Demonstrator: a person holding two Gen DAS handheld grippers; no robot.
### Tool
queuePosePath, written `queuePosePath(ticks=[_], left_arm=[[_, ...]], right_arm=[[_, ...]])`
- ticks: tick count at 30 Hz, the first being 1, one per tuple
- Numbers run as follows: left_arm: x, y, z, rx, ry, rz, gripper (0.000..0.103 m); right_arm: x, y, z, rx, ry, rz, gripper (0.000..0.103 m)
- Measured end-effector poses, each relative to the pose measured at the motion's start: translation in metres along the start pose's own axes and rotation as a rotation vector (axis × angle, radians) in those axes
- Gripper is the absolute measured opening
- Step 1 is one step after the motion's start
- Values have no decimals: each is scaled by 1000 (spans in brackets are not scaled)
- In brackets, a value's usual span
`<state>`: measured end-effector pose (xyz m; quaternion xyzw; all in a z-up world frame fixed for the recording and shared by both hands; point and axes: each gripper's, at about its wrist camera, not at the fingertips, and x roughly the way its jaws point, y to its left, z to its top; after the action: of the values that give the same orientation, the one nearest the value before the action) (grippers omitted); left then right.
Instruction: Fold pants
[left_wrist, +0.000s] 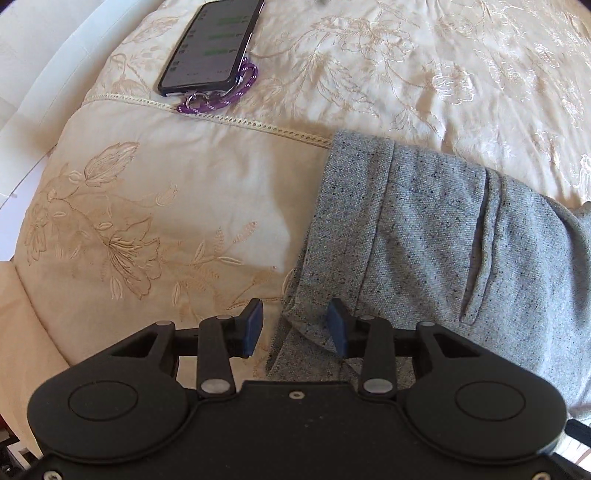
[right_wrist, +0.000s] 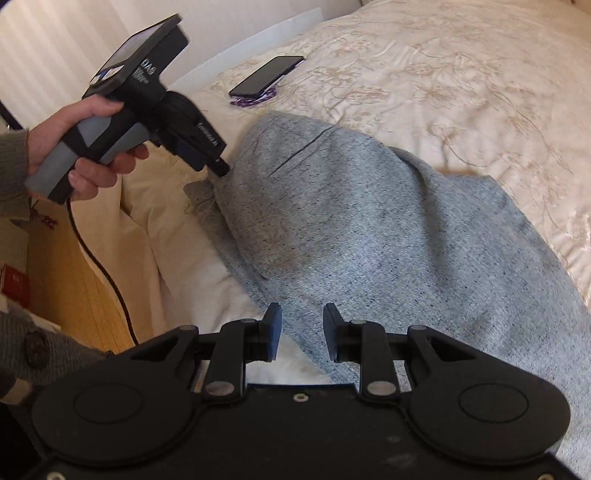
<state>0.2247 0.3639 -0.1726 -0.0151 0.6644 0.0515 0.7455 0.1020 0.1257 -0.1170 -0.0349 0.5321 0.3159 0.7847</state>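
Observation:
Grey speckled pants (left_wrist: 443, 240) lie on a cream embroidered bedspread (left_wrist: 147, 192); a pocket slit shows near their waistband. My left gripper (left_wrist: 295, 314) points straight down over the pants' near left corner. Its blue pads (left_wrist: 255, 325) stand apart, with the fabric's edge below the gap and not pinched. In the right wrist view the pants (right_wrist: 369, 229) lie bunched with a raised hump. There my right gripper (right_wrist: 302, 317) is open over their near edge, holding nothing. The left gripper (right_wrist: 221, 170), held by a hand (right_wrist: 92, 173), has its tip at the pants' far left corner.
A black phone (left_wrist: 214, 44) with a purple lanyard (left_wrist: 221, 99) lies on the bedspread beyond the pants. The bed's edge drops to a wooden floor (right_wrist: 74, 277) on the left, where a black cable (right_wrist: 103, 273) hangs from the left gripper's handle. A white wall stands behind.

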Motion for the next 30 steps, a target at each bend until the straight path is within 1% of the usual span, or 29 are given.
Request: queuePosePath(ticks=[1,2,3,5,8,10,13,14,15,16,17,18,19,20,21,22,23,24,28,30], left_arm=[[2,0,2,5,2,1,45],[2,0,2,3,-5,-16,17],[1,1,2,-7,-12,-35,3],[-4,0,3,-18,-30,-21,3],[-24,-2,-2,-4,-66,-17,3],[-39,0,-4,-7,-89,-30,3],[-55,4,-5,-19,-107,-52,3],[-57,5,-6,-21,-105,-61,3],[-59,5,-6,-19,-102,-69,3],[-60,6,-6,-12,-102,-77,3],[-59,6,-6,-2,-104,-79,5],[-57,7,-6,-4,-104,-72,11],[-56,9,-5,-15,-105,-73,14],[-53,14,-3,-41,-106,-91,18],[-50,19,-1,-74,-98,-113,25],[-47,24,1,-106,-88,-139,29],[-45,28,2,-131,-85,-157,36],[-42,30,4,-146,-84,-163,41],[-31,28,7,-149,-67,-100,44],[-20,24,7,-123,-38,-100,49]], right_arm=[[5,5,1,-33,6,-8,28],[9,9,2,-58,12,-14,28],[13,13,3,-81,18,-20,28],[22,19,5,-123,29,-40,28],[31,22,6,-153,47,-66,28],[35,23,4,-168,53,-87,28],[41,25,1,-197,35,-131,28],[42,24,0,-201,31,-136,23],[44,22,0,-195,36,-129,4],[47,19,1,-168,47,-108,5],[46,15,1,-140,42,-104,5],[44,12,1,-117,32,-100,5],[41,10,2,-99,22,-98,5],[38,9,2,-90,14,-96,5],[35,8,2,-83,2,-97,5],[33,9,2,-78,-11,-102,5],[29,9,3,-70,-26,-106,5],[25,7,3,-56,-40,-107,4],[15,2,7,-8,-67,-101,5],[14,1,8,0,-66,-94,5]])
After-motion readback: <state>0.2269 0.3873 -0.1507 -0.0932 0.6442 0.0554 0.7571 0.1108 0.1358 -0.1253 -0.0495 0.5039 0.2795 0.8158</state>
